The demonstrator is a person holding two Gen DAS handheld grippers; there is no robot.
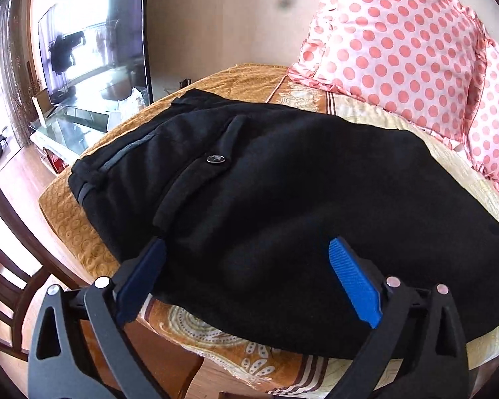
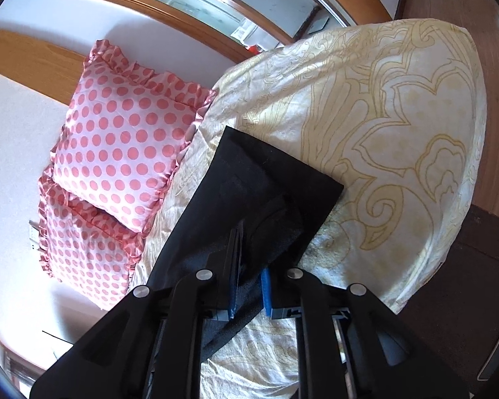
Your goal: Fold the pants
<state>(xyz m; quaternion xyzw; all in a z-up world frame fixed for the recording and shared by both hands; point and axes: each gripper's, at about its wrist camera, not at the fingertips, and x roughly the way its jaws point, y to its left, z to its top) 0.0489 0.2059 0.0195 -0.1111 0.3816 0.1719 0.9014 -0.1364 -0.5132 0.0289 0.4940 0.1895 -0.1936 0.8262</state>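
- On the far left, a TV (image 1: 93,36) stands on a glass stand (image 1: 73,119), away from the bed. A dark wooden chair (image 1: 3,286) sits close by the bed's corner. It could bump an arm that swings low.
- The black pants (image 1: 266,199) lie flat on the bed, with the waist end and its button (image 1: 216,158) toward the TV side. They lie there so they can be folded on a soft, flat place.
- The left gripper (image 1: 249,286) has its blue tongs spread wide over the near edge of the pants. The tongs do not pinch the cloth. I think it has let go here, or is getting ready to grab.
- Under the pants is an orange-brown blanket (image 1: 80,222), and next to it a pale yellow sheet (image 2: 382,116).
- The right gripper (image 2: 249,286) has its tongs narrow, pinching a bunch of the pants leg near the leg ends. I think it holds the legs to bring them over for a fold.
- Two pink dotted pillows (image 2: 116,153) lie just beside the pants. They leave less room on that side.
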